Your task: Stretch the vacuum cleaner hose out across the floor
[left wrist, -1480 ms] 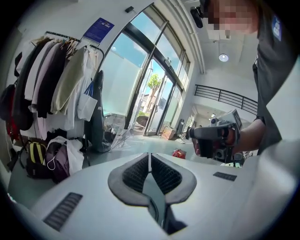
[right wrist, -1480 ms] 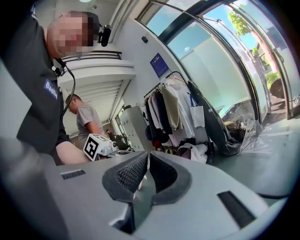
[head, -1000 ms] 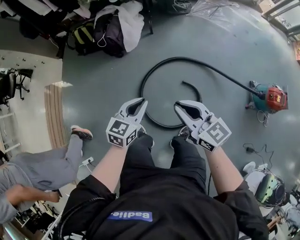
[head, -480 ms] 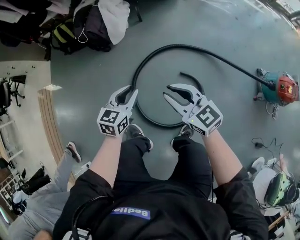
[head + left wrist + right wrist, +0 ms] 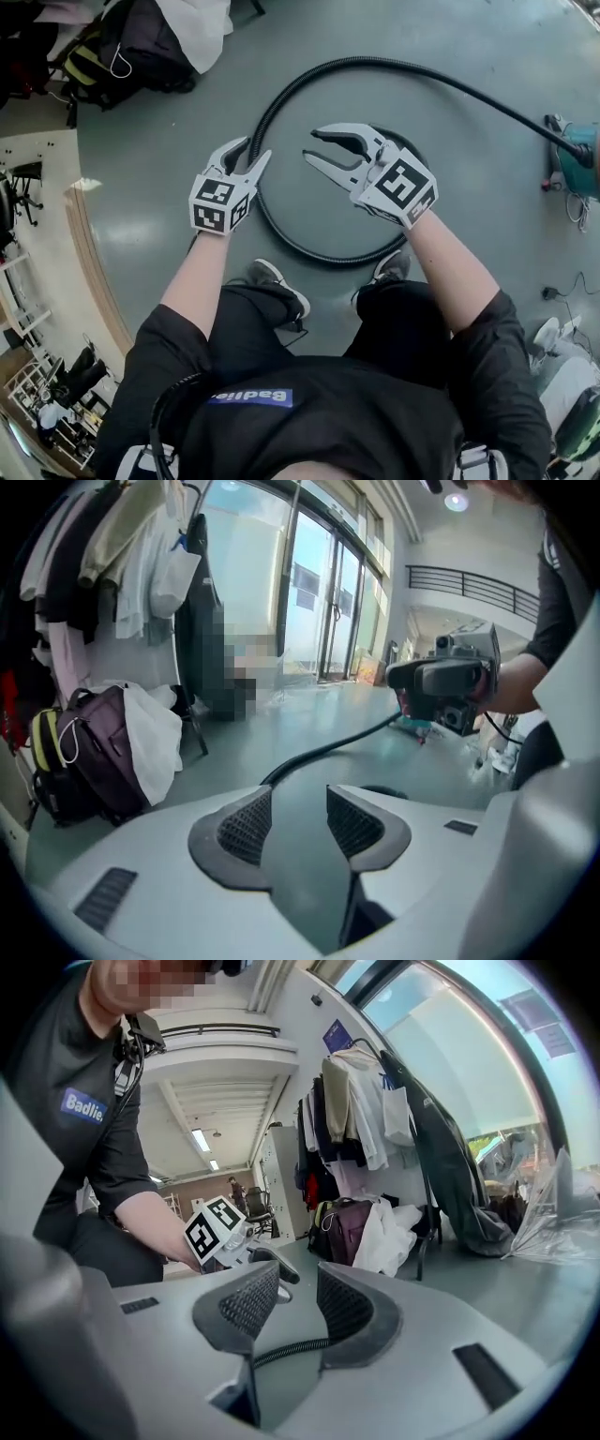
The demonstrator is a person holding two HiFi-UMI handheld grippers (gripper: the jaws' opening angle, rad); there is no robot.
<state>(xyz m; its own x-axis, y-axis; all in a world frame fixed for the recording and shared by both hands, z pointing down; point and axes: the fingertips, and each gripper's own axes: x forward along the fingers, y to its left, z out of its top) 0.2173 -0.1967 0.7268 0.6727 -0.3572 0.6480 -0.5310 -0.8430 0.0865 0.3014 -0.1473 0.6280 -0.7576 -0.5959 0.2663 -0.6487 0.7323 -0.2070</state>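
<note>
two grippers hang just above the coiled vacuum cleaner hose (image 5: 361,62) in the head view: the left gripper (image 5: 248,153) over the loop's left side, the right gripper (image 5: 311,145) inside the loop, and the vacuum cleaner (image 5: 583,155) well off beyond the right one. the likely slip is pulling on the wrong part of the loop, which would drag the cleaner or tighten the curl instead of laying the hose straight; a shallow bite on the ribbed tube could also slide off. in the left gripper view the jaws stand about half apart, having just been opening, with only floor between them and the hose ahead. in the right gripper view the jaws are likewise half apart, just opened; the hose shows low in the gap, seemingly beyond the pads and untouched.
</note>
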